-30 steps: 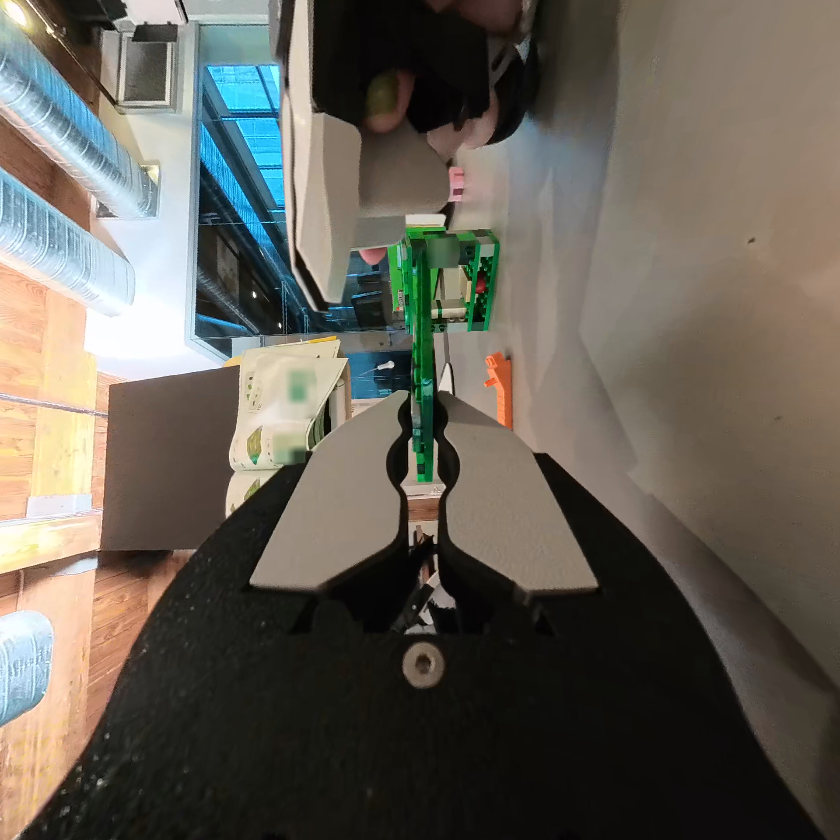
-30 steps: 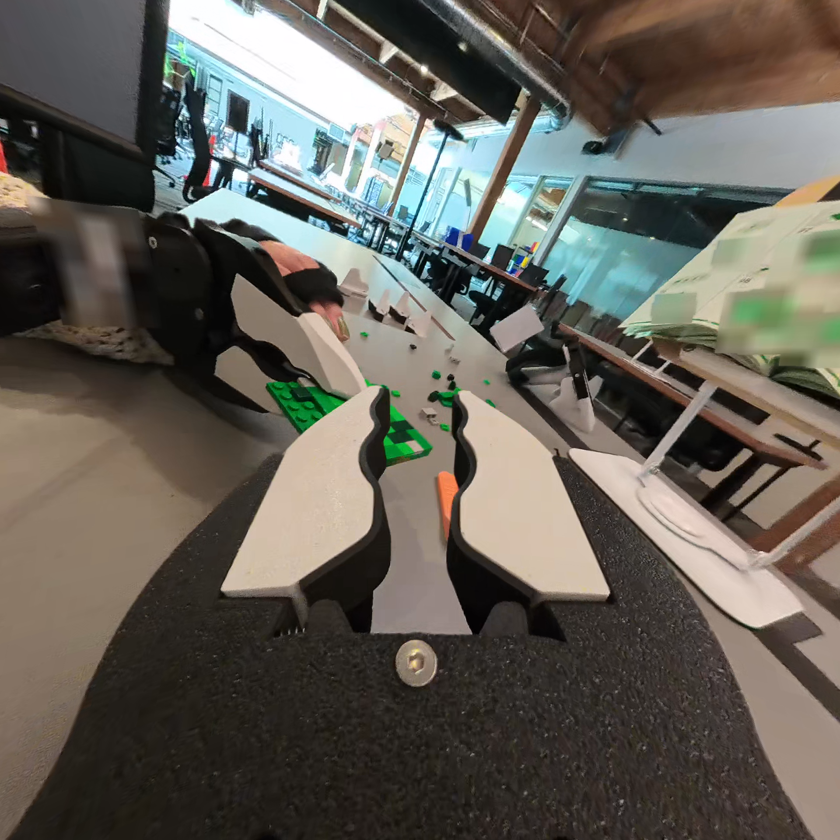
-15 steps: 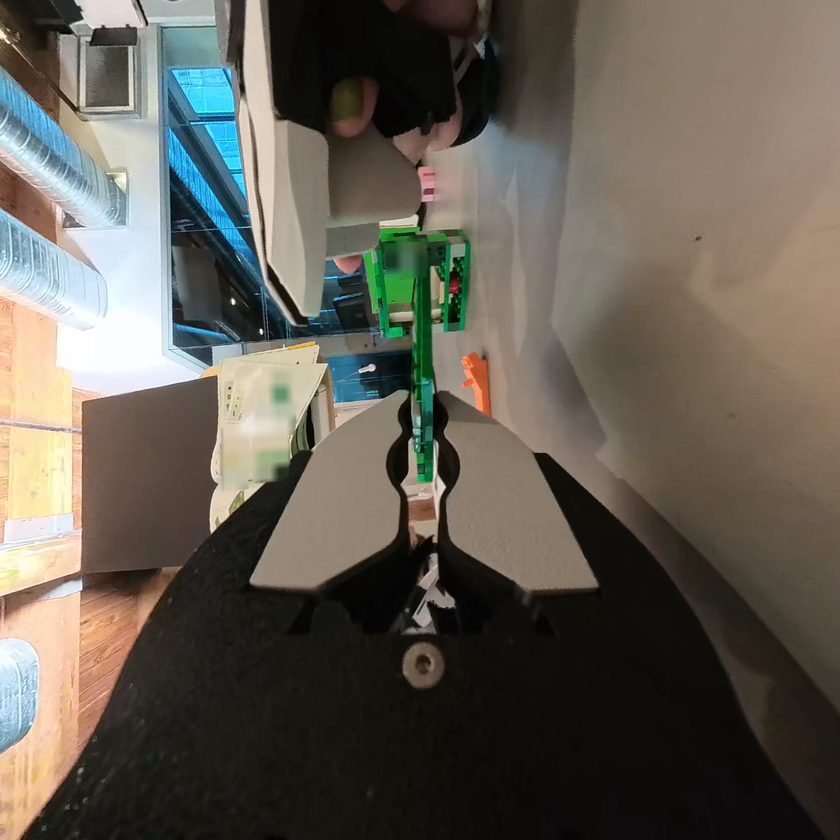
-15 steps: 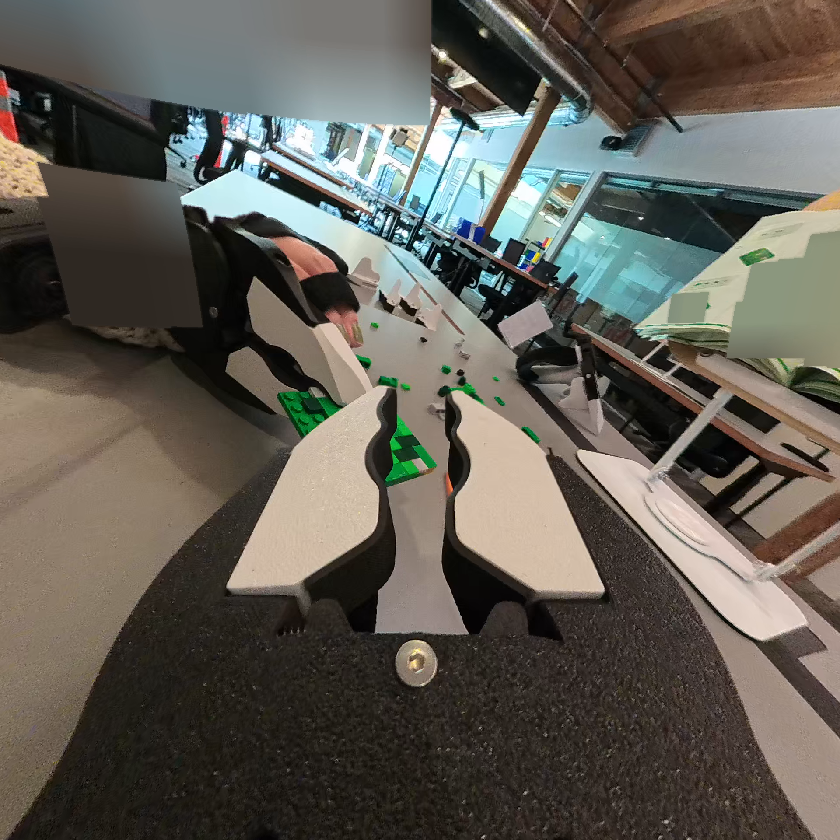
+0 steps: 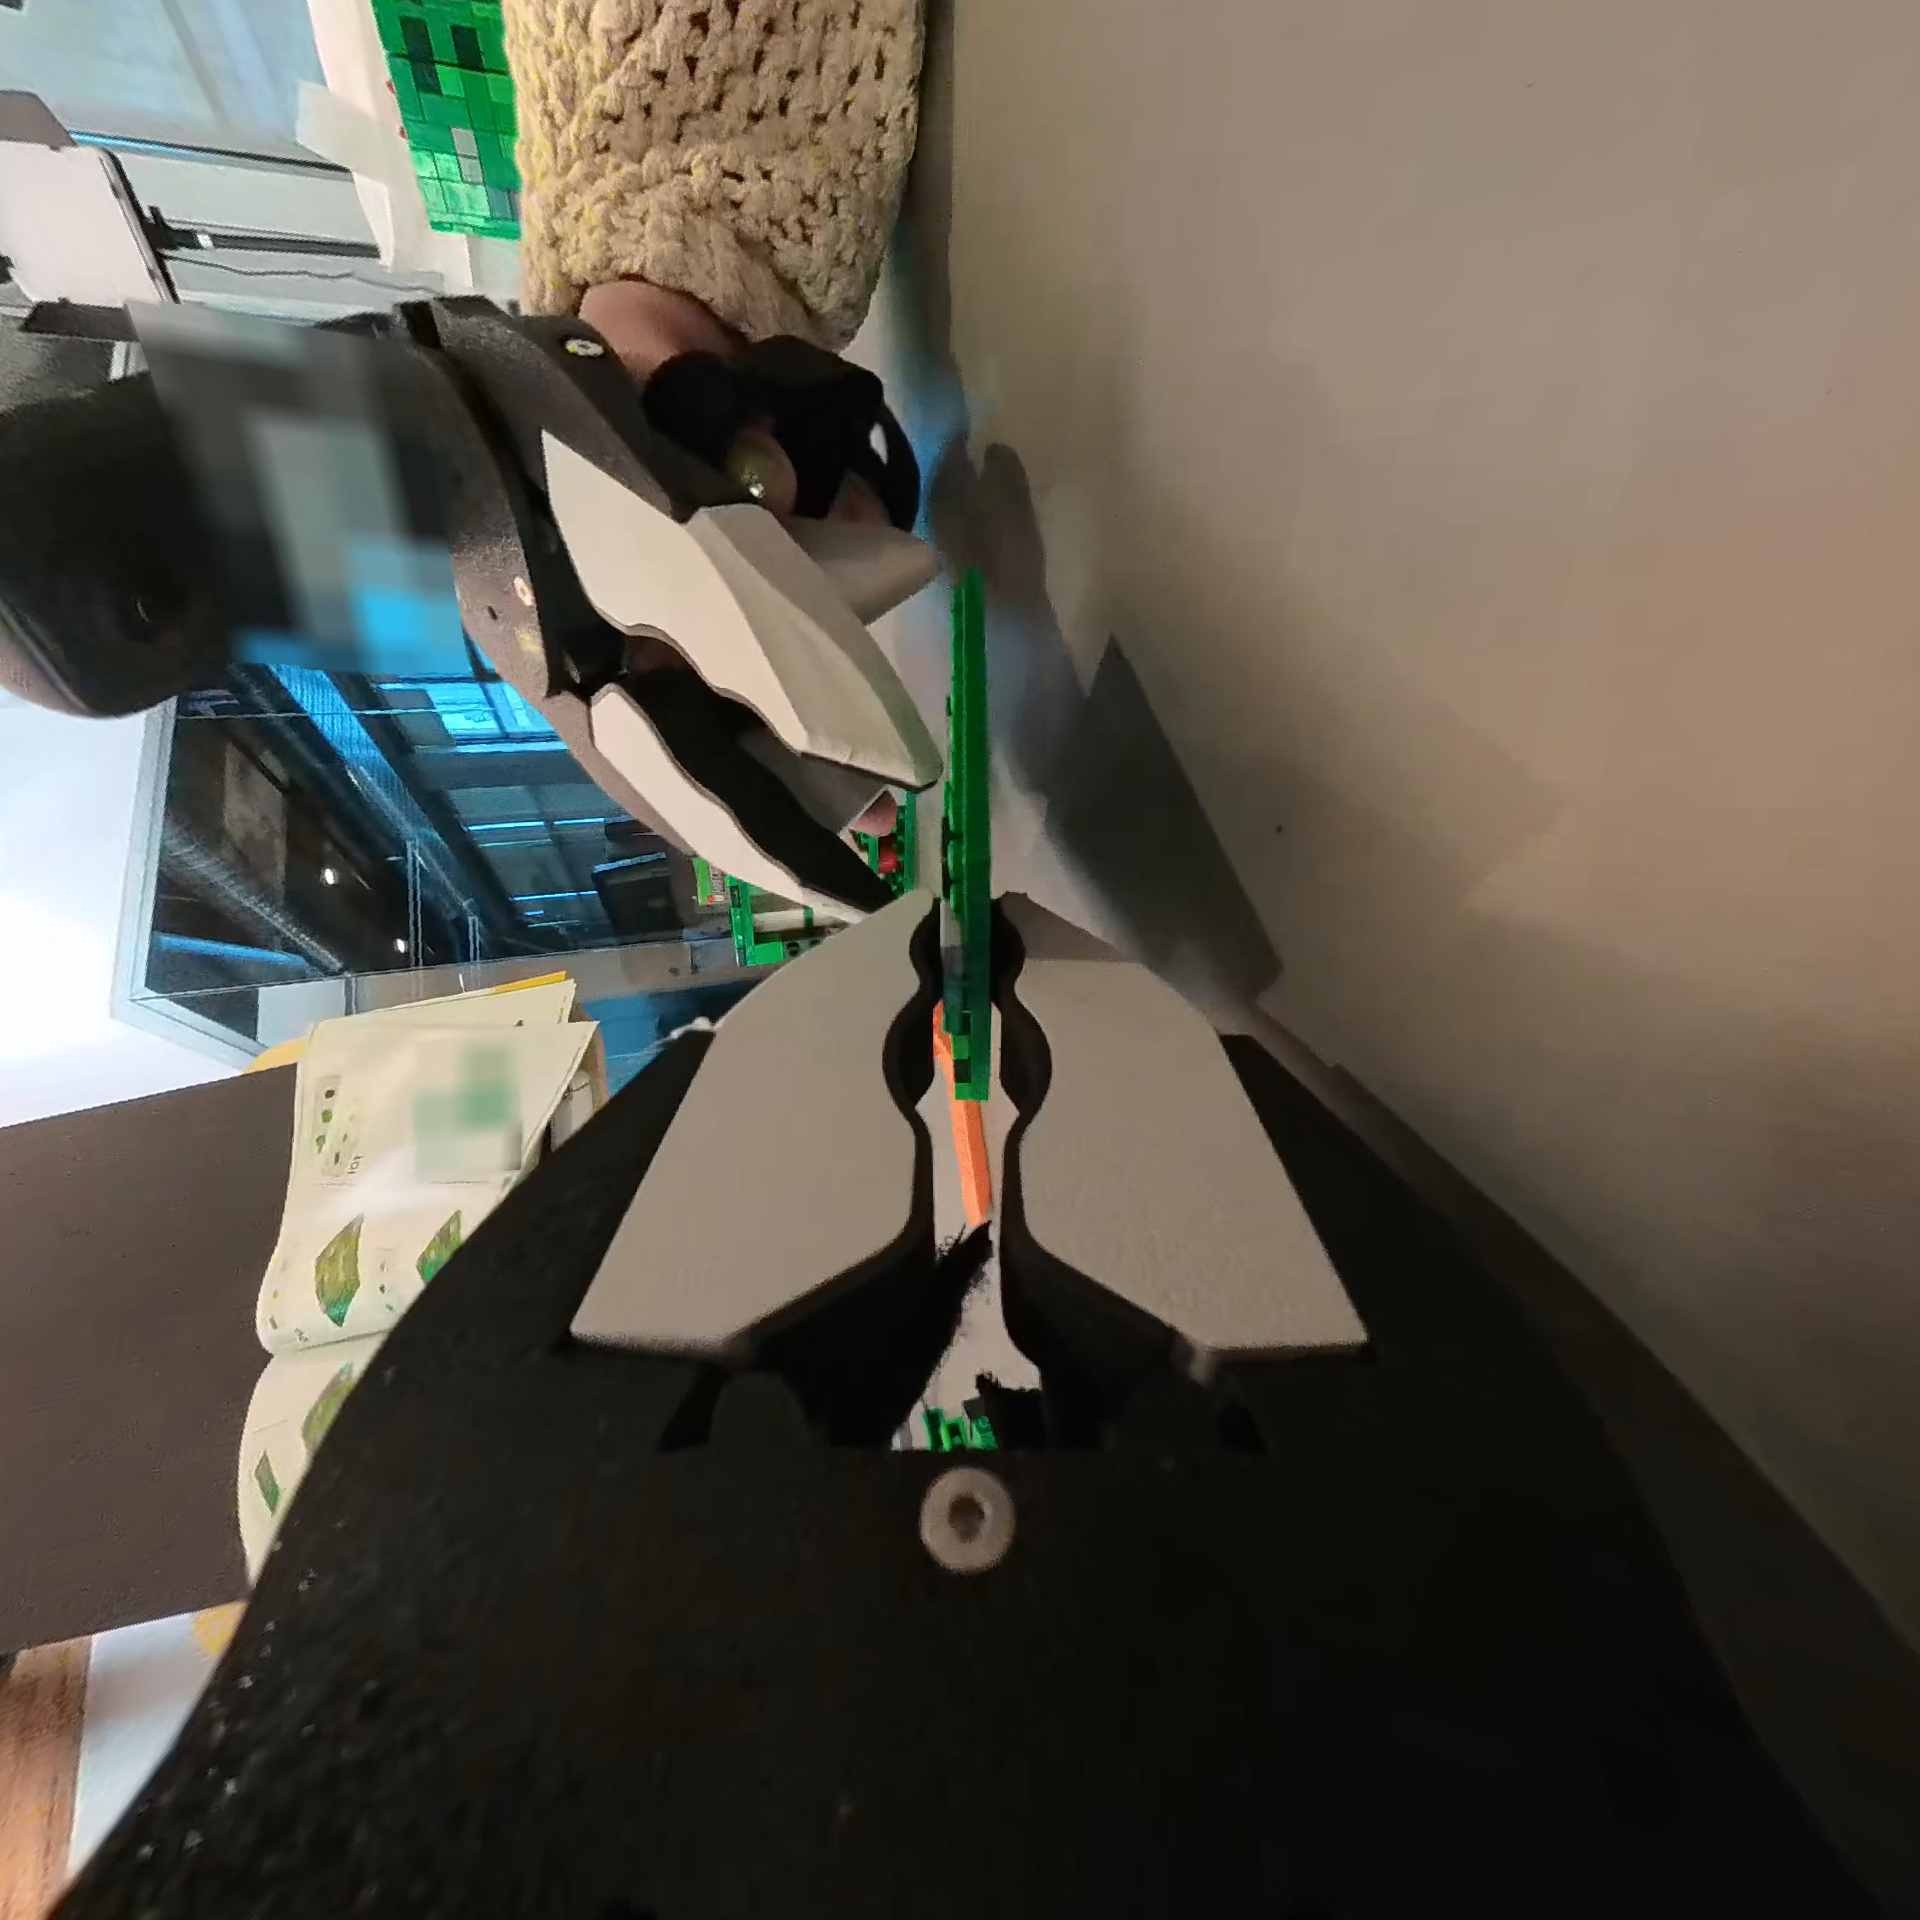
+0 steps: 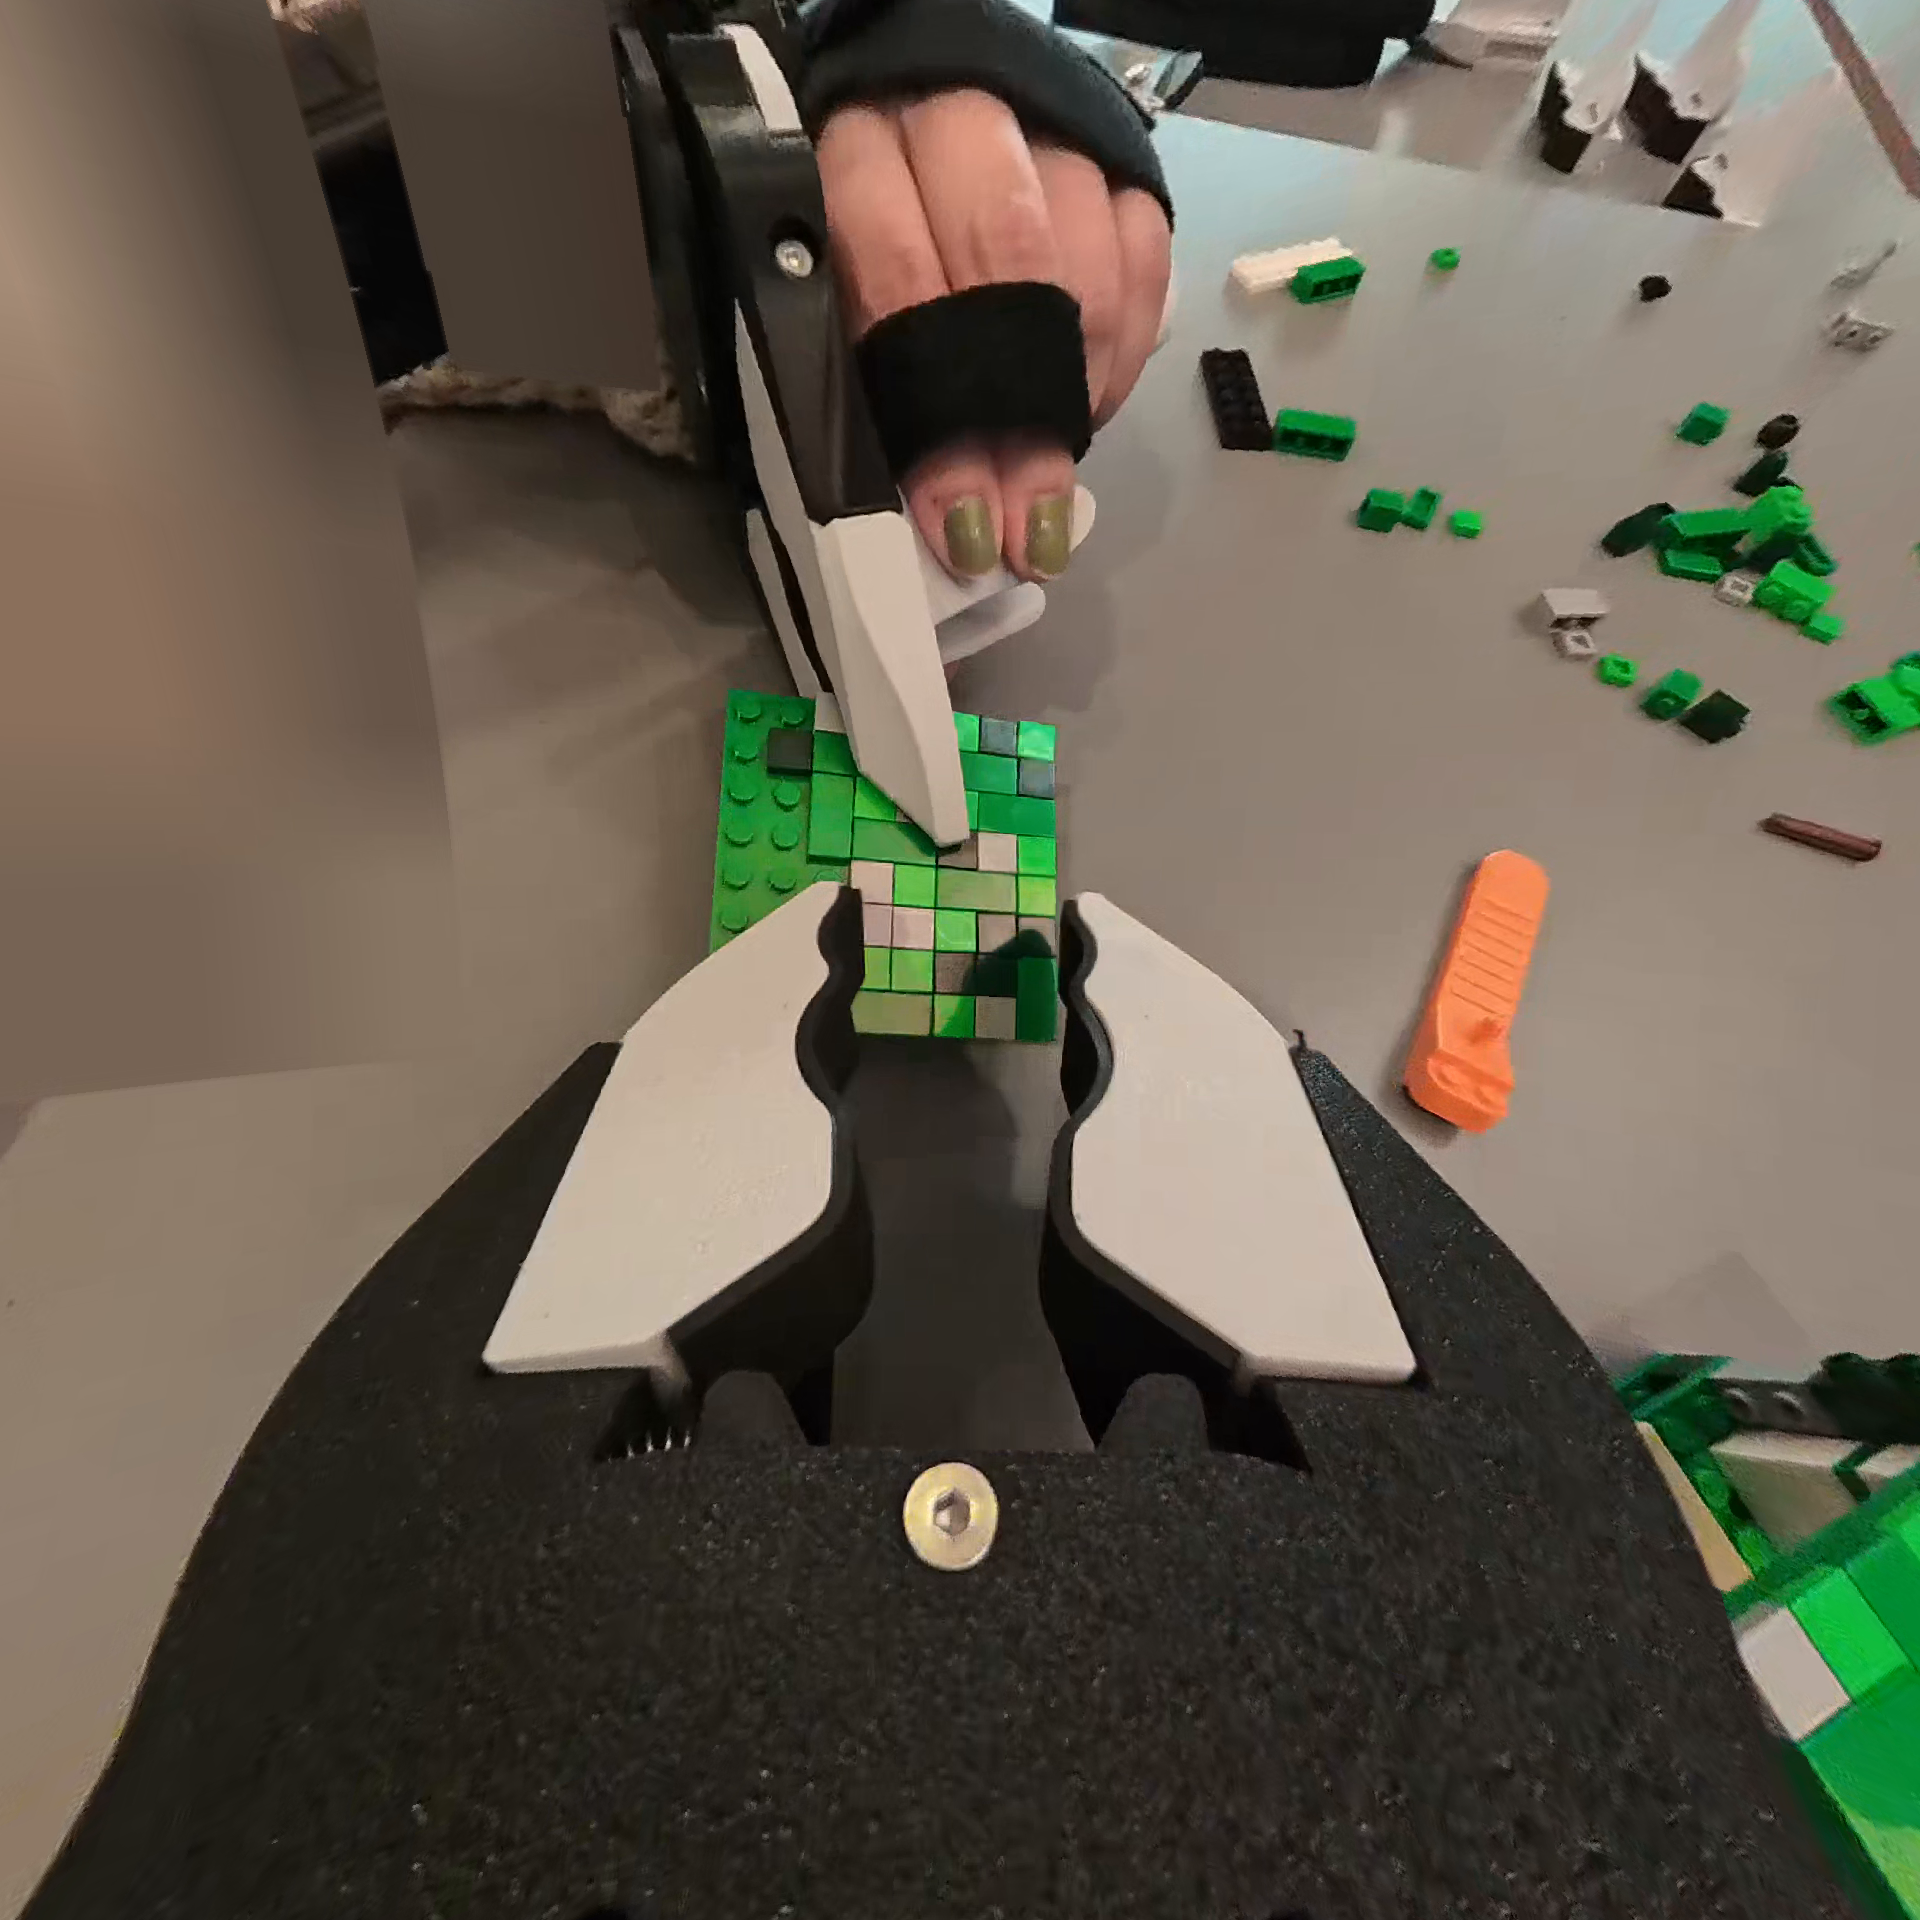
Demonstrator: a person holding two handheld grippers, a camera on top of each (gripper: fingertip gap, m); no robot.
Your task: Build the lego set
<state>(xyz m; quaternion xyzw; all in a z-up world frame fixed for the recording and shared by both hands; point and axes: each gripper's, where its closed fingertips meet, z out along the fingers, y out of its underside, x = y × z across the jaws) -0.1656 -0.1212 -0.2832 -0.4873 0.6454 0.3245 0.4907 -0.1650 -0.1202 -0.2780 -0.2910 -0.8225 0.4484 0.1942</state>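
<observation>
While the flat green tiled lego plate [image 5: 968,831] is being gripped edge-on by the left gripper [image 5: 966,935], the right gripper [image 6: 961,914], fingers parted and empty, is being held just beside it above the grey counter [image 6: 1299,831].

Around you the grey table [image 6: 1299,790] spreads broad and matte, its surface catching soft shadows; in the left wrist view it runs as a pale plane [image 5: 1455,520] up the right side. Beyond its edge you see a glass partition [image 5: 343,831] with blue daylight and dim ceiling lines behind it, set against a white wall [image 5: 52,883]. A dark flat panel [image 5: 135,1351] stands near you at the left of that view, and a strip of wood [image 5: 31,1745] shows at the lower left corner
</observation>
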